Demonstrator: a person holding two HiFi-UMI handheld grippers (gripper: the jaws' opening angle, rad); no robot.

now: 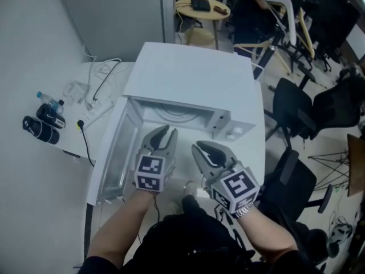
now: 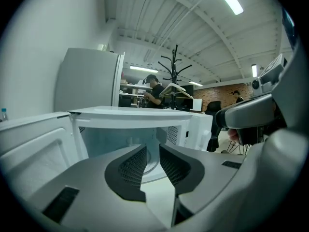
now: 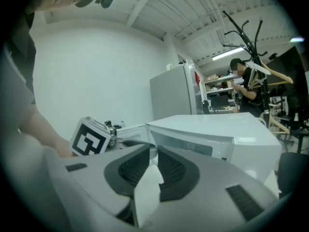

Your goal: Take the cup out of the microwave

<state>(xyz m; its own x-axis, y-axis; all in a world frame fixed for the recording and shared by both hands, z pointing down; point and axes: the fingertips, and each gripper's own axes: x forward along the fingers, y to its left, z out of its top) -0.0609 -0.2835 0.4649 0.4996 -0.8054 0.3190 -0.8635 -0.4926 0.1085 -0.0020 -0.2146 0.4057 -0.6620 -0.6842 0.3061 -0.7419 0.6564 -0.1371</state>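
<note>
A white microwave [image 1: 194, 73] stands on a white table, its door [image 1: 117, 153] swung open to the left. I can make out the pale cavity [image 2: 111, 139] and its turntable, but no cup shows clearly inside. My left gripper [image 1: 166, 131] hovers just in front of the opening and points into it. Its jaws [image 2: 152, 149] stand slightly apart with nothing between them. To its right, my right gripper [image 1: 206, 146] is level with the microwave's front. Those jaws [image 3: 153, 151] are also a little apart and empty. The microwave's [image 3: 217, 124] top and front fill the right gripper view.
A power strip with cables [image 1: 94, 110] lies on the table left of the door. Black cylinders and a bottle [image 1: 43, 127] sit further left. Black office chairs [image 1: 296, 104] crowd the right side. A person [image 2: 153, 92] and a coat rack stand far behind.
</note>
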